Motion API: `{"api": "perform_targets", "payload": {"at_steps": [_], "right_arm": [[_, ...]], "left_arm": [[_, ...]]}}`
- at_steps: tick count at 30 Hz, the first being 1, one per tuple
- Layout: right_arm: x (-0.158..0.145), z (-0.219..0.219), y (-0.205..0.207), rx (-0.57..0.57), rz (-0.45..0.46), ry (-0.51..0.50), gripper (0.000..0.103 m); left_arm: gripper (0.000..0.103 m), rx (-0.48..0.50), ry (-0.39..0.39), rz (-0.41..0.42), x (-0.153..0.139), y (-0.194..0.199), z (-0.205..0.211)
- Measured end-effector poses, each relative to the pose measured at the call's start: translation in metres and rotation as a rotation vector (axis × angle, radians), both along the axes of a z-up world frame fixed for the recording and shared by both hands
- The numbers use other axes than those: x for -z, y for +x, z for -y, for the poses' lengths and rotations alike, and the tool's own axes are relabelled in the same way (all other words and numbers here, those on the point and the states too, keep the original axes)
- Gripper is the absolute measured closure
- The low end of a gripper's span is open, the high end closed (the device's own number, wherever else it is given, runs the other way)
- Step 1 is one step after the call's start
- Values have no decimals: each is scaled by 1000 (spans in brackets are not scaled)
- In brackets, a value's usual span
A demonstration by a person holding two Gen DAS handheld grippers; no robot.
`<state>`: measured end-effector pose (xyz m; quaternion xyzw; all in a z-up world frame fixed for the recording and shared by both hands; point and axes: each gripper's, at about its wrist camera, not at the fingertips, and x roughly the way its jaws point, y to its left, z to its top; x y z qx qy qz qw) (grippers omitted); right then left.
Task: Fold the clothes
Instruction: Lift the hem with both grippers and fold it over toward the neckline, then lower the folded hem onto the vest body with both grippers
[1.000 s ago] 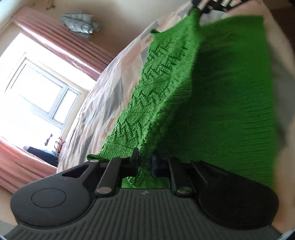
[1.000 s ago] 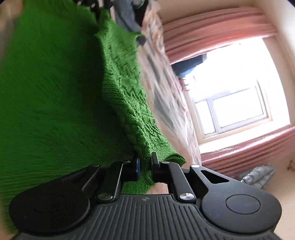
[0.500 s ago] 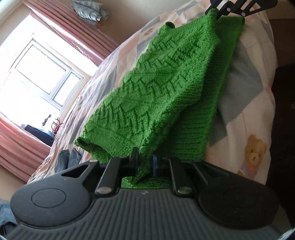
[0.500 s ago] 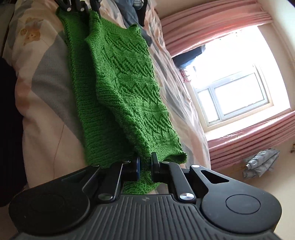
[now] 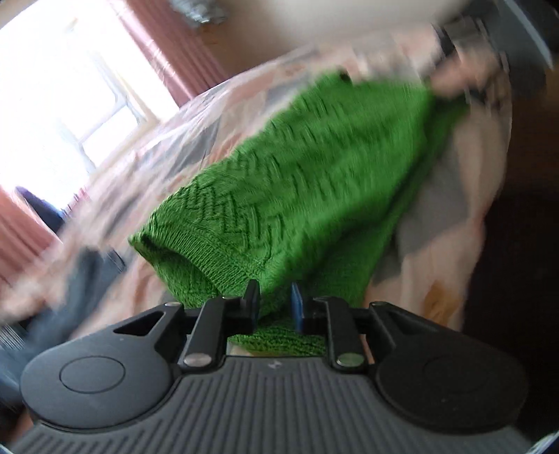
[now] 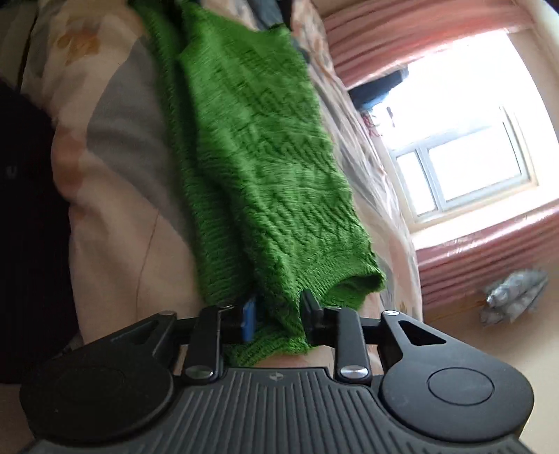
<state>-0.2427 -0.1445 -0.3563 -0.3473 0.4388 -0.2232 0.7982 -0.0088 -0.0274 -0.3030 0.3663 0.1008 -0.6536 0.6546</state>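
A green knitted sweater (image 5: 307,195) lies folded lengthwise on the bed, its zigzag pattern up; it also shows in the right wrist view (image 6: 265,167). My left gripper (image 5: 275,307) is at one end of the sweater, its jaws parted with knit lying loosely between them. My right gripper (image 6: 277,314) is at the opposite end, its jaws also parted around the ribbed hem. The right gripper shows blurred at the far end in the left wrist view (image 5: 464,31). Both views are motion-blurred.
The bed has a pastel patchwork cover (image 6: 115,181) with a bear print. A dark drop lies beyond the bed edge (image 5: 524,244). Blue-grey clothes (image 5: 80,276) lie further along the bed. A window (image 6: 464,160) with pink curtains (image 6: 489,251) is behind.
The sweater has come down from hanging to lying on the bed. Both grippers' jaws have widened and loosened their hold on the knit.
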Motion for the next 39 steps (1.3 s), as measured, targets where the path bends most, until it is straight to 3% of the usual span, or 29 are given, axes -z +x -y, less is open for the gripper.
{"api": "perform_targets", "payload": {"at_steps": [4, 7, 10, 12, 15, 17, 19, 21, 22, 27, 30, 34, 37, 39], "right_arm": [[-47, 14, -12, 94, 256, 273, 70], [-59, 38, -5, 149, 419, 480, 68], [-36, 56, 10, 231, 395, 586, 68], [-23, 68, 12, 275, 373, 650, 68], [-43, 85, 8, 309, 414, 759, 68], [-62, 99, 8, 293, 499, 777, 64], [-79, 121, 18, 295, 590, 767, 63], [-83, 145, 35, 313, 638, 713, 63], [-84, 157, 44, 322, 659, 692, 63], [-50, 220, 70, 332, 671, 778, 66], [-12, 248, 63, 438, 608, 811, 74], [-5, 255, 43, 473, 705, 901, 77], [-24, 251, 35, 524, 752, 868, 77], [-37, 249, 31, 509, 804, 850, 76]], "left_arm": [[85, -59, -80, -191, -25, 19, 11], [85, -110, -4, -209, 1, 26, 37], [85, -141, 94, -178, 33, 28, 43], [86, -154, 74, -229, 18, 39, 43], [86, -180, -34, -300, -22, 63, 50], [86, -210, -125, -324, -45, 83, 65], [86, -243, -178, -286, -53, 98, 87], [94, -265, -157, -296, -46, 116, 113], [103, -262, -141, -309, -38, 123, 122], [103, -352, -3, -326, 33, 154, 142], [101, -397, -54, -437, 49, 168, 126], [103, -413, -131, -488, 19, 170, 114], [101, -388, -202, -542, -10, 172, 110], [101, -396, -179, -520, -9, 172, 121]]}}
